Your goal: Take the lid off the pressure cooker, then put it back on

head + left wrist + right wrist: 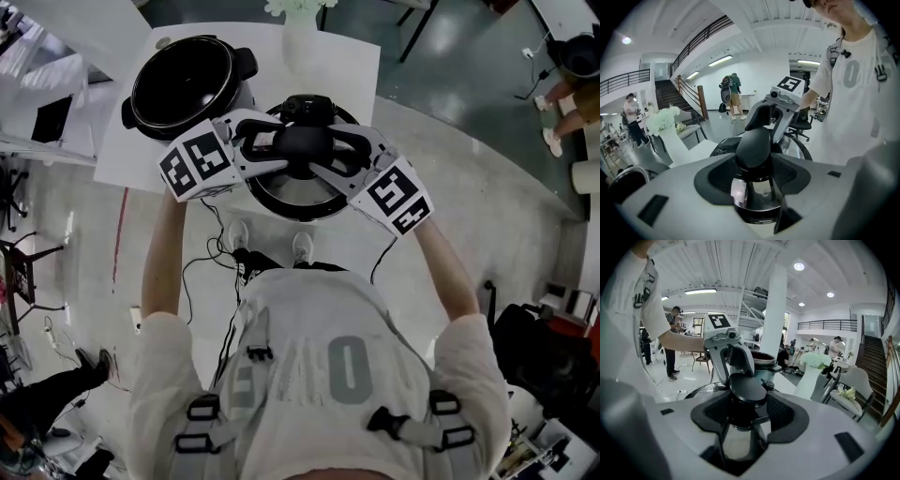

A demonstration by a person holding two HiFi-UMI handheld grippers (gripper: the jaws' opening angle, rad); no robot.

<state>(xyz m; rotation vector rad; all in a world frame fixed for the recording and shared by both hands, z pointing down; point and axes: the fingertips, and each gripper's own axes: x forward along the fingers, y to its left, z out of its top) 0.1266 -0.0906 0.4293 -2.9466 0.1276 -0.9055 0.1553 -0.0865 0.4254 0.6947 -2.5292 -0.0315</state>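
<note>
The pressure cooker's body (183, 89) stands open at the table's back left, its dark pot bare. Its round lid (291, 202) hangs apart from it, over the table's front edge, with a black knob (302, 142) on top. My left gripper (272, 150) clamps the knob from the left and my right gripper (333, 155) from the right, jaws facing each other. In the left gripper view the knob (753, 147) sits between the pads, with the shiny lid below. The right gripper view shows the same knob (747, 387) pinched, and the cooker body (764, 359) behind it.
A white vase of flowers (302, 37) stands on the white table (356, 66), just behind the lid and right of the cooker. Cables (211, 267) lie on the floor by my feet. Other people (733, 96) stand farther off in the hall.
</note>
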